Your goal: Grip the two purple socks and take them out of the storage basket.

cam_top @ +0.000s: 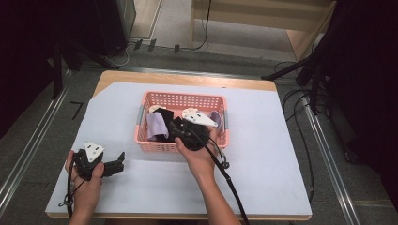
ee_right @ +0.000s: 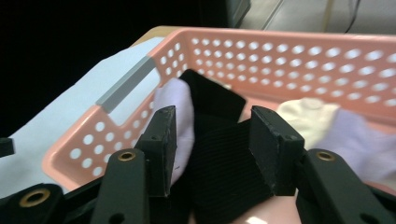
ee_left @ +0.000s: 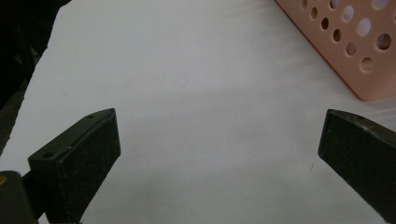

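Wooden table (cam_top: 187,78) sitting under white sheet (cam_top: 263,154), bare wood showing along far edge. Grey floor (cam_top: 28,140) surrounding it, metal rails (cam_top: 328,154) running down both sides. Black cables (cam_top: 300,108) trailing across floor at right, more lying behind table. Light wood furniture (cam_top: 263,18) standing at back. Black stand legs (cam_top: 291,70) reaching in from right; dark equipment looming at left. Both sides sitting in shadow, overhead light falling evenly on sheet.

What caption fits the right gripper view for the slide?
Right gripper reaching into the pink basket, fingers straddling a black sock beside a lilac one.
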{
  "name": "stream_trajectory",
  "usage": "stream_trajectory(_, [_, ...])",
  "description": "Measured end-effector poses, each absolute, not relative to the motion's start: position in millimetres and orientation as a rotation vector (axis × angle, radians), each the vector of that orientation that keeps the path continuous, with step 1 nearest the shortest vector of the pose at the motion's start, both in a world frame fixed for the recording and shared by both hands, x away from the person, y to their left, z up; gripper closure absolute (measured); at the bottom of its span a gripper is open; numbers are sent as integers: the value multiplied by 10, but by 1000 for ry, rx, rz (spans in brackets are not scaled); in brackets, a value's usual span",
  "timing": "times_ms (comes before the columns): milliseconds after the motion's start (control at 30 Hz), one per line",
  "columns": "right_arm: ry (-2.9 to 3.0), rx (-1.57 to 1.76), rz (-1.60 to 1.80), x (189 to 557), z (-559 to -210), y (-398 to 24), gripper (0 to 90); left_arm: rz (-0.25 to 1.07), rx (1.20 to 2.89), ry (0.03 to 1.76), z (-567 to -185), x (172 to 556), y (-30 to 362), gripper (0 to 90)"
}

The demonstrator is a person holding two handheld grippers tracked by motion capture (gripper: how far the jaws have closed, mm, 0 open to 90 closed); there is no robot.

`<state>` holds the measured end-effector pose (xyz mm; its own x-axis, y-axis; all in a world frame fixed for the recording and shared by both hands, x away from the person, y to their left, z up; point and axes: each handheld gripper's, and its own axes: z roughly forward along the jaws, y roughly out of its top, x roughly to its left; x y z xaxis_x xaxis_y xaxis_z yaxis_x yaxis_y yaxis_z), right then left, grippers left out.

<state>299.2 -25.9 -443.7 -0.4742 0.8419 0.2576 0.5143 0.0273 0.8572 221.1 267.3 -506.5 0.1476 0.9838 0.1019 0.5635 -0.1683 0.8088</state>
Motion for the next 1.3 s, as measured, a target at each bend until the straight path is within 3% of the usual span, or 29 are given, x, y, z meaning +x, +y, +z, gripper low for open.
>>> stream_trajectory(700, [2099,1527,1362,3126,-4505,175,675,868,1815,1485,-5065,2215,2676,0])
stream_trajectory(933, [2080,1484,1321,3103,-4521,222,863,876,1811,1483,-5066,2210,2667,0])
stream_trajectory(1300, [1989,1281,1482,2998,-4393,173,884,882,1816,1473,-5067,2209,2667,0])
